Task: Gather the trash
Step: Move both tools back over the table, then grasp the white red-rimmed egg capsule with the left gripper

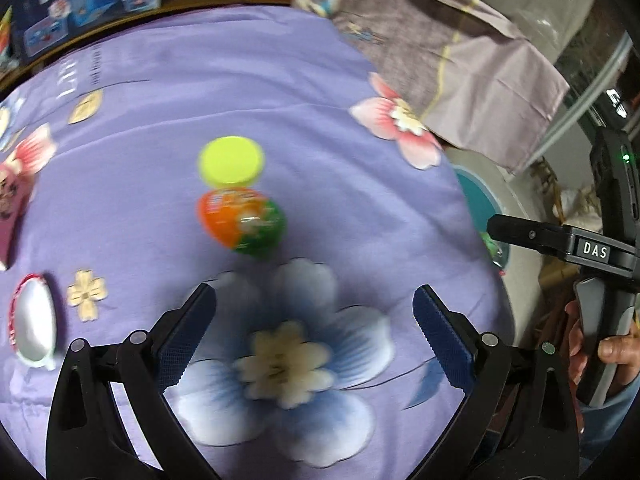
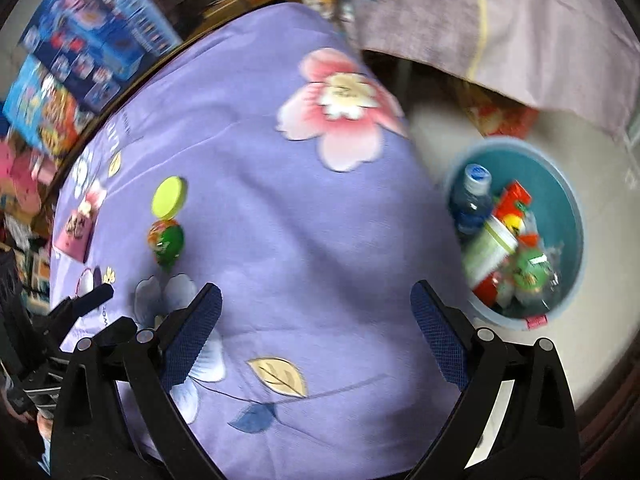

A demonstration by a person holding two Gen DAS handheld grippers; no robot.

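Observation:
An orange and green wrapper lies on the purple flowered cloth, with a yellow-green round lid just behind it. My left gripper is open and empty, a little in front of the wrapper. A foil-lined cup lies at the left. My right gripper is open and empty over the cloth. The wrapper and lid sit far to its left. A blue bin on the floor at the right holds a bottle and several wrappers.
A pink card lies at the cloth's left edge. Boxes stand behind the table. A grey-purple draped cloth hangs at the back right. The right gripper's body shows at the right of the left wrist view.

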